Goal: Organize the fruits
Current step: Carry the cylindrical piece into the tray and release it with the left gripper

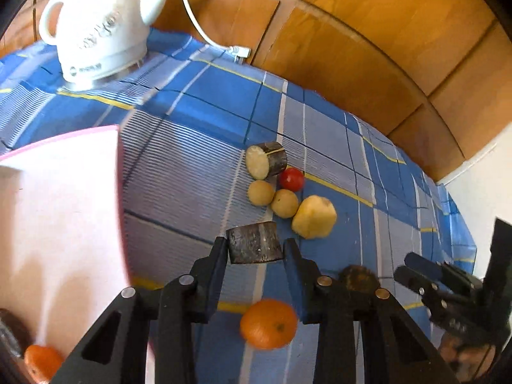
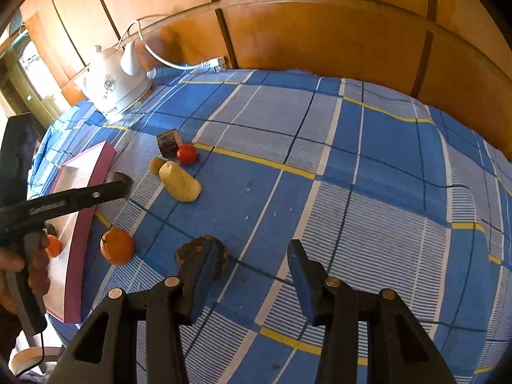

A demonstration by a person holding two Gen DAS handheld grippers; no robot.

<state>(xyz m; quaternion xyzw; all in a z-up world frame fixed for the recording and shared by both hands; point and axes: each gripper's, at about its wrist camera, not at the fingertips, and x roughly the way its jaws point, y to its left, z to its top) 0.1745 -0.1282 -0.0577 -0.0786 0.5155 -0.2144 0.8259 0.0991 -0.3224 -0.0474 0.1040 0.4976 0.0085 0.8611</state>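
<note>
the left tongs (image 1: 256,249) clench a dark cut chunk (image 1: 254,246) above the worktop (image 1: 198,102); the right tongs (image 2: 252,262) gape, released.

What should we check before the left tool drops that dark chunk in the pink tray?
1. Grip on the chunk: ok. The left tool has a finger on each side of it.
2. Room in the tray: ok. Bare floor shows, with one orange in the near corner.
3. Chunk above the tray: not ok. It is beside the rim, over the cloth.
4. Chunk high enough to pass the rim: cannot tell.
5. Right tool out of the way: ok. It is open and empty, off by the brown fruit.
</note>
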